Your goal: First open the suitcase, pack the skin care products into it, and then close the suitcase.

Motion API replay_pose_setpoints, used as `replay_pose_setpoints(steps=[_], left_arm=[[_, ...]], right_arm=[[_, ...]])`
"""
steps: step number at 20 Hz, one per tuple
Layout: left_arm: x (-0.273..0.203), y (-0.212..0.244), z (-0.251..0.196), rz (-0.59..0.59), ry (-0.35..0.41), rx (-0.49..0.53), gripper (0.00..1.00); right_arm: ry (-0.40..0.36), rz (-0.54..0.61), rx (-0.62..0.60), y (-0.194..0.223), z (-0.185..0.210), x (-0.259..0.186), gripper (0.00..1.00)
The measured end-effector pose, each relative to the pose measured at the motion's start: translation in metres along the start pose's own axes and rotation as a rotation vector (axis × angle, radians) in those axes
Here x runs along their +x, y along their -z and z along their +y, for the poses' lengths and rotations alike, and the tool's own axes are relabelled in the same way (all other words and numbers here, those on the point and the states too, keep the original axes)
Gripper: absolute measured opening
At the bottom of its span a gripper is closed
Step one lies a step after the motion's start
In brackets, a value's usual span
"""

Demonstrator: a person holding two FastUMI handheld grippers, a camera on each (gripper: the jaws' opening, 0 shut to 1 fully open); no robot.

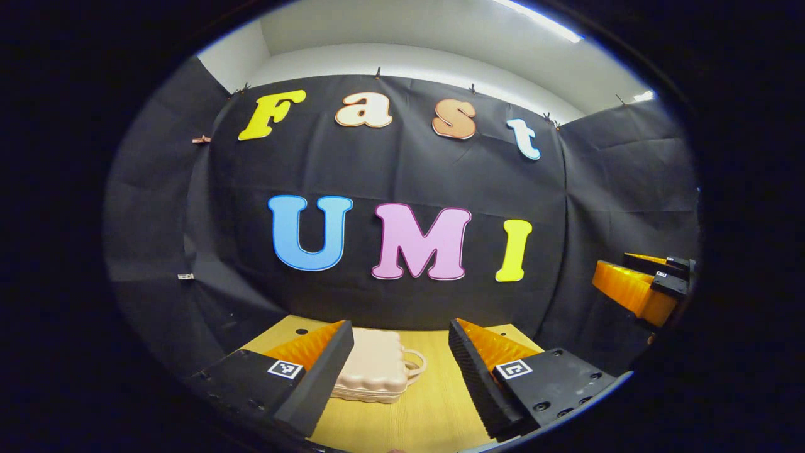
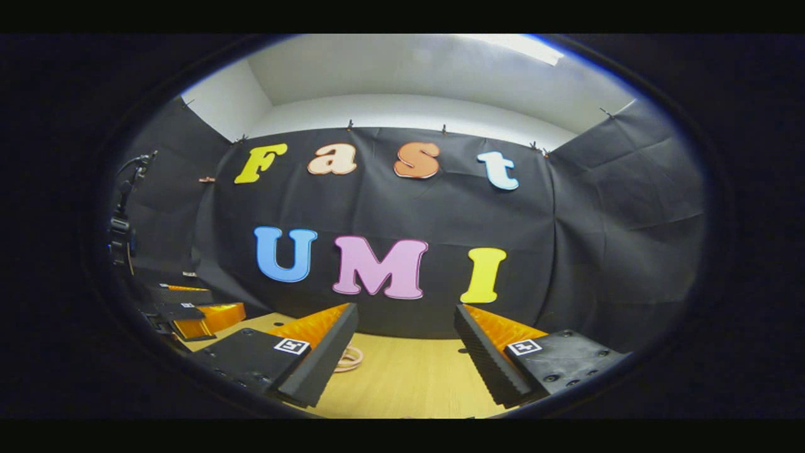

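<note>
A small pale pink suitcase [image 1: 372, 372] lies flat and closed on the wooden table [image 1: 434, 409], its handle [image 1: 415, 365] pointing right. My left gripper [image 1: 399, 343] hovers open above and short of the suitcase, nothing between its fingers. In the right gripper view, my right gripper [image 2: 405, 327] is open over bare table, and the suitcase handle [image 2: 349, 358] peeks out beside its left finger. The right gripper [image 1: 648, 280] also appears at the right edge of the left gripper view, and the left gripper [image 2: 188, 311] at the left edge of the right gripper view.
Black cloth walls close in the table at the back and on both sides. A dark stand with cables [image 2: 122, 214] rises at the far left of the right gripper view. Small round holes [image 1: 301, 331] mark the tabletop near the back.
</note>
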State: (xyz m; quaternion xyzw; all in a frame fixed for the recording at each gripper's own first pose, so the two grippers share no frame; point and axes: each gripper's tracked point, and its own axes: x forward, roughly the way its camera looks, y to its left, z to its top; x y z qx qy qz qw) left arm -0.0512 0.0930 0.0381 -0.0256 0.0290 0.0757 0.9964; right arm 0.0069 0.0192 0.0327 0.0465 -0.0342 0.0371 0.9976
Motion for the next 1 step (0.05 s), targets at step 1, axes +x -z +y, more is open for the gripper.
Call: replay_pose_setpoints(steps=[1], left_arm=[[-0.0001,-0.0078,0.0014,-0.022,-0.018,0.007,0.96]], right_arm=[[0.001,0.001,0.016,-0.0012,-0.0015,0.0010,0.98]])
